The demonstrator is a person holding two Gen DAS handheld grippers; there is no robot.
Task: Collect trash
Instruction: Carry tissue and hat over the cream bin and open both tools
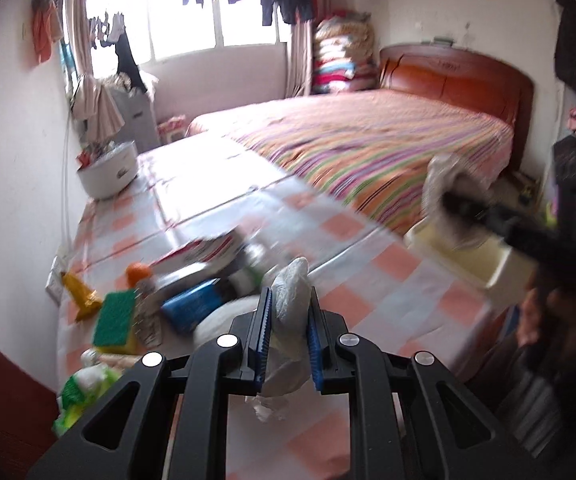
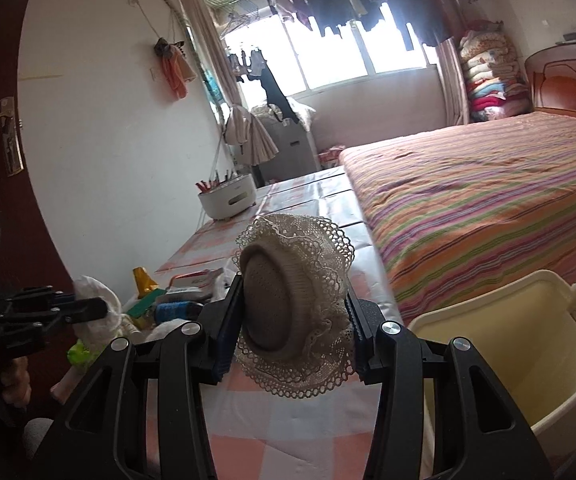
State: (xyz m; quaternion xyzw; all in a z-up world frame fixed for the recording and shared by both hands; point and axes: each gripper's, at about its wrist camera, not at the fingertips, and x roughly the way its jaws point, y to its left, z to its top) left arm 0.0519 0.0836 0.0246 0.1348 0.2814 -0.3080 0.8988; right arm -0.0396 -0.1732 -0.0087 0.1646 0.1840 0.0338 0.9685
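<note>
My left gripper (image 1: 289, 296) is shut on a crumpled white wad (image 1: 291, 300), paper or thin plastic, held above the pink-checked table (image 1: 367, 248). The wad's lower end hangs out beneath the blue pads. In the right wrist view the right gripper (image 2: 293, 292) is shut on a beige lace-edged cap (image 2: 288, 308), just left of the empty cream bin (image 2: 507, 332). The left wrist view shows the right gripper (image 1: 459, 204) holding the cap (image 1: 439, 176) above the bin (image 1: 463, 260). At the right wrist view's left edge is the left gripper (image 2: 96, 308) with its white wad (image 2: 100, 292).
Clutter lies on the table's left end: a green sponge (image 1: 116, 316), a yellow cone-shaped bottle (image 1: 80, 292), a blue packet (image 1: 196, 304), a flat box (image 1: 204, 252). A white pot (image 1: 108, 176) stands farther back. A striped bed (image 1: 387, 148) borders the table's right side. A dark door (image 2: 0, 160) stands at left.
</note>
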